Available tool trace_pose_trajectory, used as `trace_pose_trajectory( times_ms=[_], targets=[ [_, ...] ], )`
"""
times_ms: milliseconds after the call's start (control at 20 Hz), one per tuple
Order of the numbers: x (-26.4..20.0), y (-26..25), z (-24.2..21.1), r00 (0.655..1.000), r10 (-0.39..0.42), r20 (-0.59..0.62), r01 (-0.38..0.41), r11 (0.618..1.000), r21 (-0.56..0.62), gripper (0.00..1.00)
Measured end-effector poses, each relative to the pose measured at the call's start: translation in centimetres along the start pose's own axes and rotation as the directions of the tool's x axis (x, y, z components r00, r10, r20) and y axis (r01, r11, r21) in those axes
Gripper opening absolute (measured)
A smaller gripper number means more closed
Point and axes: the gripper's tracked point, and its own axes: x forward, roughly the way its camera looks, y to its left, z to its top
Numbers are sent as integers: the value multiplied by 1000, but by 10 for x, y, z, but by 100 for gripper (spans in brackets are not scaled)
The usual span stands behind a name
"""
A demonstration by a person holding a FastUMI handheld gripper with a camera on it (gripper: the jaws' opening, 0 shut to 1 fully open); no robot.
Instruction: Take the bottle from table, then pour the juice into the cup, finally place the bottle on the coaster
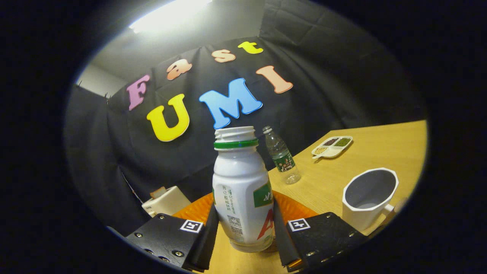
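A white juice bottle (242, 194) with a green neck ring and no cap stands between my two black fingers (207, 238), and both pads press on its lower body. My gripper (243, 238) is shut on it. The bottle's base sits at or just above the wooden table (380, 152); I cannot tell whether it touches. An orange coaster (293, 209) lies directly behind the bottle, partly hidden by it. A white faceted cup (368, 198), which looks empty, stands to the right, just beyond my right finger.
A clear plastic water bottle (282, 156) stands farther back on the table. A white divided dish (332, 146) with beans and grains lies at the far right. A cream box-like object (167, 201) sits beyond the left finger, off the table's edge.
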Motion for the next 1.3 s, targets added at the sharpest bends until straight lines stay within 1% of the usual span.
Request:
trace_pose_trajectory(
  times_ms=[100,300,450,500,600,750,800,850,900,1000,1100,1300],
  targets=[
    [7,1,-10,1000,-14,-18,12,994,-109,66],
    [16,-4,-28,998,-40,-55,27,974,-227,66],
    [19,-6,-37,997,-35,-70,15,964,-264,67],
    [21,-2,-40,997,-20,-75,0,964,-266,67],
    [22,0,-39,998,-6,-62,-12,959,-284,67],
    [22,-1,-39,999,5,-46,-18,959,-281,67],
    [23,-6,-44,998,-8,-63,-10,962,-272,72],
    [21,-14,-52,995,-34,-96,7,963,-271,74],
    [21,-15,-55,993,-38,-112,7,964,-265,84],
    [16,-13,-48,994,-25,-102,-2,965,-262,99],
    [8,-9,-34,997,-4,-82,-19,963,-270,99],
    [-19,16,24,996,87,23,-80,971,-226,98]
  ],
)
